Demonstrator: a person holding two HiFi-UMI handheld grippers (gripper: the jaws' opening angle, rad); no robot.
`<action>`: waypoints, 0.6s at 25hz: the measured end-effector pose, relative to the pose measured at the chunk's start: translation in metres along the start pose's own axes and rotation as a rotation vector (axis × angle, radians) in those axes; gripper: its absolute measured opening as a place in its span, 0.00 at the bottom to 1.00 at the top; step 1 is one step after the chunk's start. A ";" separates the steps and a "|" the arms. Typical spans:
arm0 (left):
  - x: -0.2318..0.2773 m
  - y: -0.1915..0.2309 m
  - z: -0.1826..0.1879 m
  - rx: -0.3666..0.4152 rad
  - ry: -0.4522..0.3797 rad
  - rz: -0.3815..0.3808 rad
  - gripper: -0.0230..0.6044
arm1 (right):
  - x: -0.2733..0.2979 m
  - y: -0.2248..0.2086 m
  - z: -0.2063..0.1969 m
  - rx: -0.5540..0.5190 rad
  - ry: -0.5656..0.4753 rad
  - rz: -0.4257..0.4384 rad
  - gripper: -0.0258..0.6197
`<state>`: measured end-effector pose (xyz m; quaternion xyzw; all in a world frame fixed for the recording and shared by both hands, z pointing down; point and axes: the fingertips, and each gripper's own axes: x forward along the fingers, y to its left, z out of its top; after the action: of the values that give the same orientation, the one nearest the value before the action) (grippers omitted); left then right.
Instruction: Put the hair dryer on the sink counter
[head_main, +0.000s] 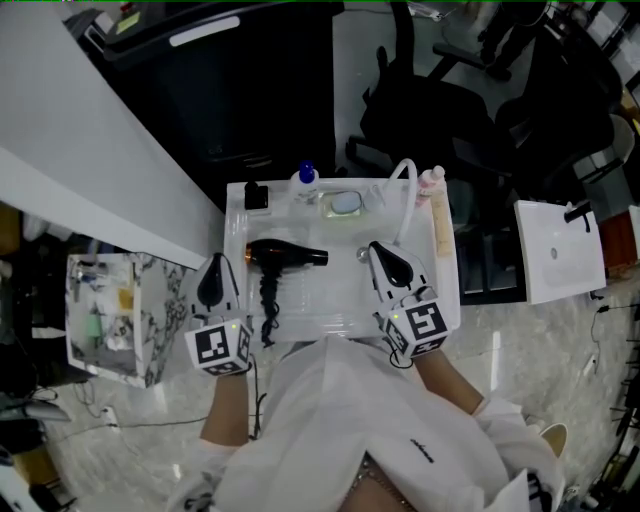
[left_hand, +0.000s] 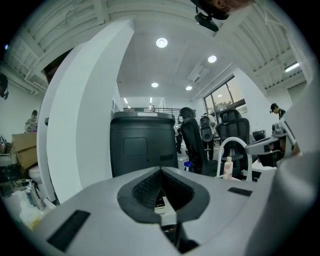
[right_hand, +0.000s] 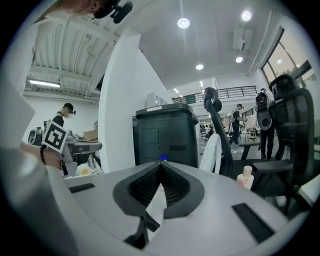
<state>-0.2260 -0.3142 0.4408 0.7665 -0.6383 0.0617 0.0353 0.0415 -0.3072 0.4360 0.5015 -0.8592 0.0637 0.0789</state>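
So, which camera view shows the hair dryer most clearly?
The head view. It looks down on the whole black hair dryer lying on the white sink counter. The two gripper views look out level over the counter, and neither shows the hair dryer.

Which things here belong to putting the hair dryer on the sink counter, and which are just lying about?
Job in hand: hair dryer, sink counter, left gripper and right gripper, jaws shut, empty.

Lying about: blue-capped bottle, pink bottle, soap dish, small black box.
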 end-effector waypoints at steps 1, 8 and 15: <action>0.000 0.000 -0.002 -0.003 0.005 0.001 0.08 | -0.001 -0.002 0.000 0.004 -0.001 -0.005 0.07; 0.000 -0.002 -0.014 -0.012 0.040 0.006 0.08 | -0.005 -0.008 -0.004 0.019 -0.002 -0.030 0.07; 0.001 -0.007 -0.014 0.024 0.043 -0.003 0.08 | -0.007 -0.008 -0.004 0.027 -0.009 -0.042 0.07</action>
<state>-0.2198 -0.3121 0.4549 0.7664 -0.6354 0.0857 0.0399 0.0518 -0.3046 0.4388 0.5207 -0.8479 0.0715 0.0694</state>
